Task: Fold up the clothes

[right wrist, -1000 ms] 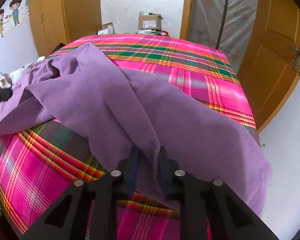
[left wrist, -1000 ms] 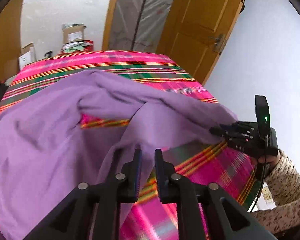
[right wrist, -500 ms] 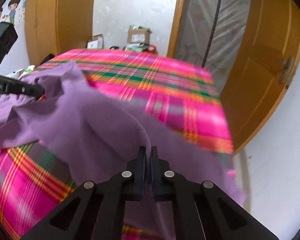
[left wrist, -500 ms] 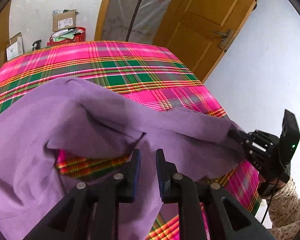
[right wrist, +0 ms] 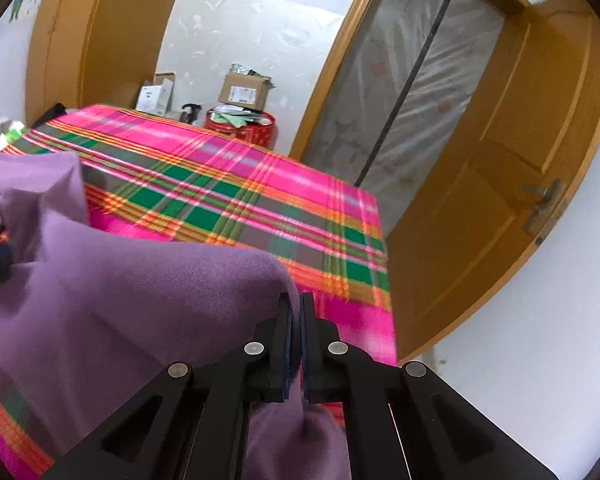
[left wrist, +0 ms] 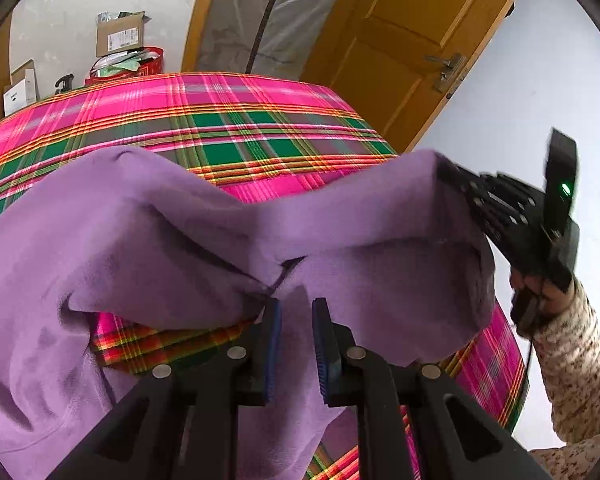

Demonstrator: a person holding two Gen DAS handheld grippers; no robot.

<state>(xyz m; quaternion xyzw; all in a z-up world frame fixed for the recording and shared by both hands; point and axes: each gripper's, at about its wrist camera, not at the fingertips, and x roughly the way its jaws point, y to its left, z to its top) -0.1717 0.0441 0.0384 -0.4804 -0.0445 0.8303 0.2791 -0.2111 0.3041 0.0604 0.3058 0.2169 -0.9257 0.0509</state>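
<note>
Purple garment stretches sideways between both grippers, across plaid bed.

Left gripper, black with blue-padded fingers, reaches in from the bottom edge. A fold of soft purple fleece garment hangs down between the pads; whether they pinch it cannot be told. The garment sags in a wide swag above a pink, green and orange plaid bedspread. At right, the black right gripper holds the cloth's raised far corner, a green light on its body; the hand behind it wears a speckled beige knit sleeve. Beyond the bed: brown cardboard boxes, a red round bin, a mustard-yellow wooden door.
</note>
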